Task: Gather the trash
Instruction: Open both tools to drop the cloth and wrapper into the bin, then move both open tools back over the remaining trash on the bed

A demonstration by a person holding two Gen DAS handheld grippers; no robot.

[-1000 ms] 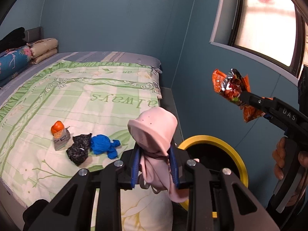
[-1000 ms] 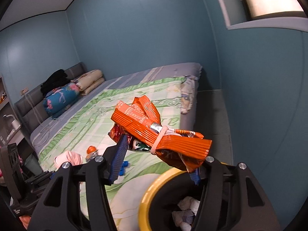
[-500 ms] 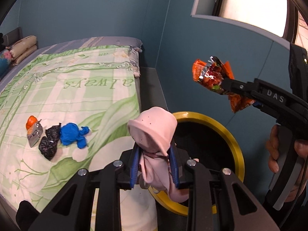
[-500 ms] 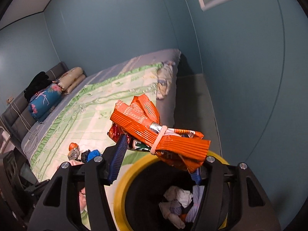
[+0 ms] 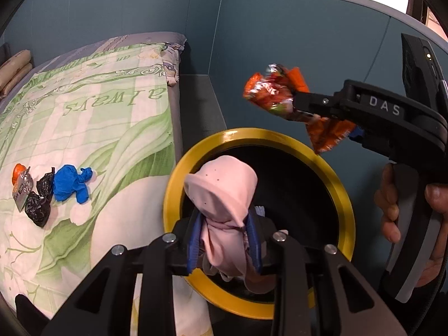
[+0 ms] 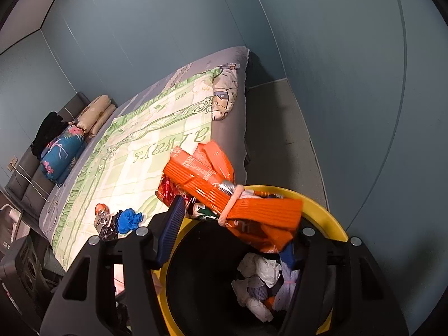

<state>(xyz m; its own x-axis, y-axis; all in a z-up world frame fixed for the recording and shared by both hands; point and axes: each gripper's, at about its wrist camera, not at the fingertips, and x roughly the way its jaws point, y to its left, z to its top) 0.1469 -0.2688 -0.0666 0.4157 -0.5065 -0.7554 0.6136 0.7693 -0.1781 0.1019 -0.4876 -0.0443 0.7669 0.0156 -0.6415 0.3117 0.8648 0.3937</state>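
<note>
Both hands have swung from over the bed to above the round black bin with the yellow rim (image 5: 343,196), so the drop is, by my reading, the step in hand. The left claw (image 5: 224,240) still has the knotted pale pink plastic bag (image 5: 224,196) between its blue pads, directly over the bin's mouth, and its jaws are opening, so the grip looks about to give. The right claw (image 6: 232,232) carries the bundle of crumpled orange snack wrappers tied with a rubber band (image 6: 238,196) over the far rim; its jaws are opening slowly too, with the bundle still lodged between them. Only the right wrist view looks down into the bin, where white and pale crumpled waste already lies at the bottom. Only the left wrist view shows the person's hand (image 5: 406,212) on the right handle. Three pieces remain together on the green patterned bedspread (image 5: 92,117): a crumpled blue bag (image 5: 71,183), a black bag (image 5: 39,204) and a small orange-topped carton (image 5: 21,184).
</note>
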